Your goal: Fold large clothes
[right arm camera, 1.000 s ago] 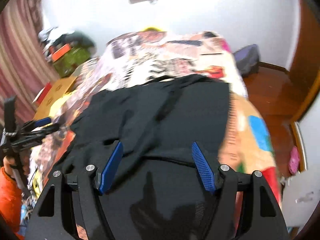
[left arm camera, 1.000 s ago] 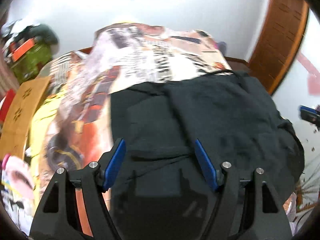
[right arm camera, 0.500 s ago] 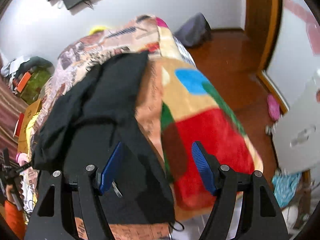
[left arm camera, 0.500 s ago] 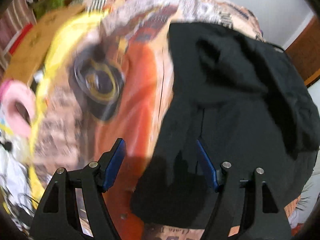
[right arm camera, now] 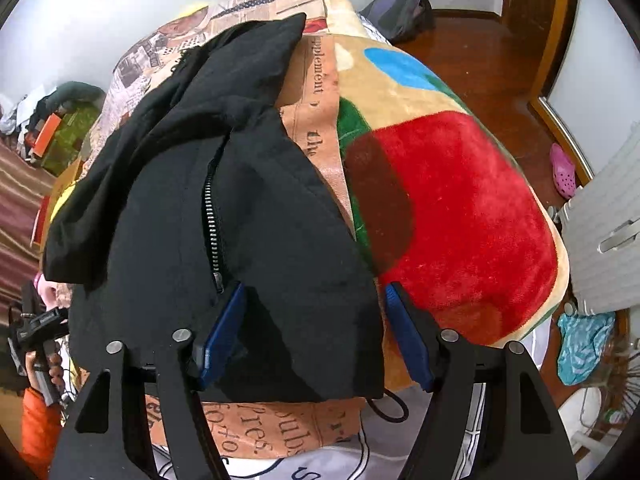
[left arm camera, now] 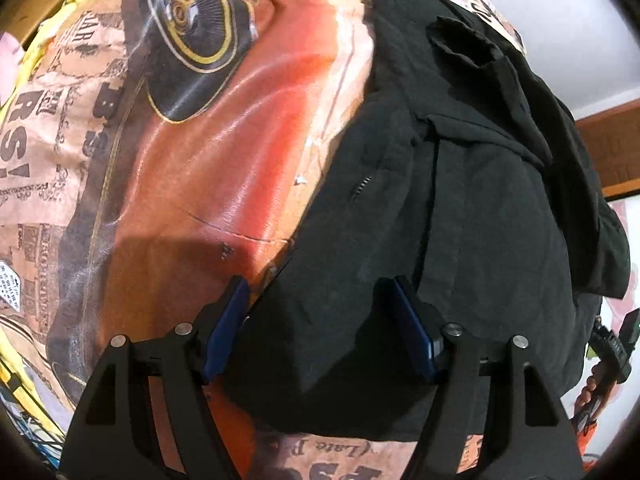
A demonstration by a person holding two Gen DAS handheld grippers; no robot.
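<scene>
Black fabric, one large jacket (left arm camera: 460, 208), lies on a printed bedspread (left arm camera: 224, 128).

Left wrist view: the left gripper (left arm camera: 320, 328) stands wide open, blue pads straddling the jacket's near left corner, cloth between the jaws but not pinched. A loose flap, apparently a sleeve or hood, lies heaped across the upper part of the garment. Bedspread print shows an orange car with a dark wheel and newspaper-style lettering; "BS" reads at left and, upside down at the near edge, something like "Late"; the rest is too distorted to read. The other gripper shows small at far right.

Right wrist view: the right gripper (right arm camera: 312, 332) is likewise wide open over the near right corner of the jacket (right arm camera: 240, 208), gripping nothing. A zipper (right arm camera: 212, 216) runs up the front. A red, green and blue blanket (right arm camera: 460, 208) lies beside the garment. Bedspread text reads partly "Supplement" and "foto".

Progress, judged: early. Upper parts seem thrown inward; both bottom corners await grasping, and the main folds remain.
</scene>
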